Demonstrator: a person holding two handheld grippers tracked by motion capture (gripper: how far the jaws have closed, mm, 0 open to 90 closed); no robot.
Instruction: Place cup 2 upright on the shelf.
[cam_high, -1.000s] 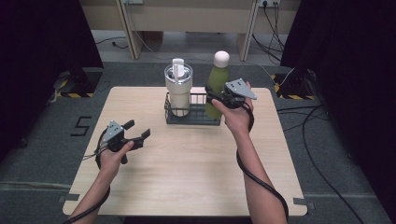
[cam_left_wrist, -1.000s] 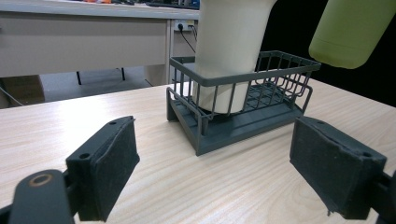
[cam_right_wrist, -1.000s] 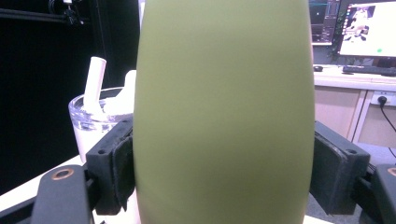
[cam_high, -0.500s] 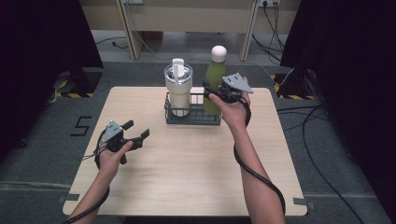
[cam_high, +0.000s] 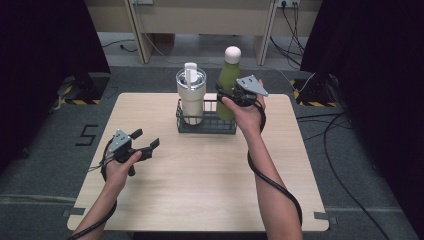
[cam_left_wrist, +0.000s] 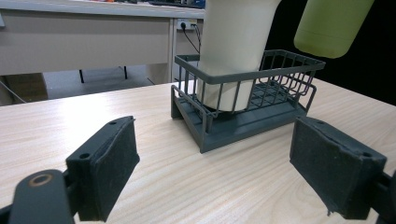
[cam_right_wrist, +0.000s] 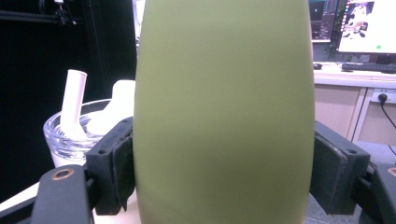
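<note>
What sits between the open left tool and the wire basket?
Nothing: the left gripper view shows bare wooden table between the left tool and the wire basket; the high view agrees.

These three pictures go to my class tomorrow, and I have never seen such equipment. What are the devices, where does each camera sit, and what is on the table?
A person holds a hand-operated gripper in each hand. The high view looks down on the wooden table; the other two cameras ride on the grippers. A dark wire basket holds a cream tumbler. The right gripper has its fingers shut on a green bottle, whose base hangs above the basket. The left gripper is open and holds nothing.
</note>
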